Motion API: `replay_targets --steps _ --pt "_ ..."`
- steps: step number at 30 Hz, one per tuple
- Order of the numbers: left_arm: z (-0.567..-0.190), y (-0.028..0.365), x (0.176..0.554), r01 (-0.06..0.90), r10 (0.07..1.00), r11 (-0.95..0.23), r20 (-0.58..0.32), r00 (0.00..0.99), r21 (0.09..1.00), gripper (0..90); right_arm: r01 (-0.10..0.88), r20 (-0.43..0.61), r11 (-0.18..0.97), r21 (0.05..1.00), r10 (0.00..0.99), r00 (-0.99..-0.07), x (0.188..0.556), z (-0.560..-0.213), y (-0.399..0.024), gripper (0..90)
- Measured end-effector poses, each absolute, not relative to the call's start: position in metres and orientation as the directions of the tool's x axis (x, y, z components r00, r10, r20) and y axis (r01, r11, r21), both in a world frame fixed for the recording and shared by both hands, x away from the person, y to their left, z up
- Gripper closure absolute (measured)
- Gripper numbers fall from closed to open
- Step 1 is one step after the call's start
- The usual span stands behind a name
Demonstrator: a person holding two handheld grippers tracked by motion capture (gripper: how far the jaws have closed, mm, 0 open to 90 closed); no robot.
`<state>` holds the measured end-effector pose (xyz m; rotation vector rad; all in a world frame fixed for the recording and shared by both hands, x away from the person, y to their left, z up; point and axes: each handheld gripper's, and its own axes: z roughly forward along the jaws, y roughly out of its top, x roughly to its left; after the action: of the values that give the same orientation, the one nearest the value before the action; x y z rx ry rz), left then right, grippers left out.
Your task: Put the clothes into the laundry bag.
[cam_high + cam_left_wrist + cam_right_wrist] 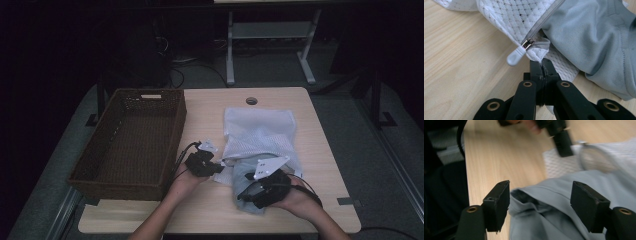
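Note:
A white mesh laundry bag (257,132) lies on the wooden table (210,107), its zipper partly undone. A grey garment (245,175) sticks out of the bag's near opening. My left gripper (541,62) is shut on the mesh edge of the bag (509,15), right beside the white zipper pull (515,56); the grey garment (594,37) bulges out to its right. From above, the left gripper (219,168) sits at the bag's near-left corner. My right gripper (541,195) stands open over the grey garment (554,220), its pads clear of the cloth. In the high view the right gripper (247,191) hovers on the garment's near end.
A dark wicker basket (132,142) stands along the table's left side. A cable hole (251,101) sits near the far edge. Table legs and cables lie on the floor beyond. The left gripper (561,140) shows blurred at the top of the right gripper view.

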<state>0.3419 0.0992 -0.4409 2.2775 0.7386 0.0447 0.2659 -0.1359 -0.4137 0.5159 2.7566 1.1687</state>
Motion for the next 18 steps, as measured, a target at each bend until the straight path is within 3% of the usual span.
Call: replay_targets --steps 7,11,13,14,18 --pt "-0.441 0.099 0.342 0.497 0.521 -0.569 -0.180 0.834 0.655 88.9 0.243 0.034 0.726 0.644 0.291 -0.956 0.267 -0.447 -0.118 28.6" --pt "-0.441 0.099 0.342 0.498 0.522 -0.567 -0.182 0.833 0.656 88.9 0.219 -0.010 0.749 0.626 0.289 -0.957 0.264 -0.460 -0.115 32.6" --pt "-0.441 0.099 0.342 0.498 0.522 -0.567 -0.181 0.834 0.656 89.0 0.208 -0.052 0.752 0.626 0.306 -0.951 0.262 -0.461 -0.114 46.7" --pt "-0.441 0.098 0.341 0.499 0.522 -0.566 -0.182 0.833 0.656 89.0 0.208 -0.052 0.752 0.626 0.306 -0.951 0.262 -0.461 -0.114 46.7" --pt "-0.441 0.098 0.341 0.492 0.517 -0.576 -0.175 0.838 0.653 89.0 0.220 -0.057 0.738 0.638 0.330 -0.942 0.264 -0.462 -0.119 80.7"
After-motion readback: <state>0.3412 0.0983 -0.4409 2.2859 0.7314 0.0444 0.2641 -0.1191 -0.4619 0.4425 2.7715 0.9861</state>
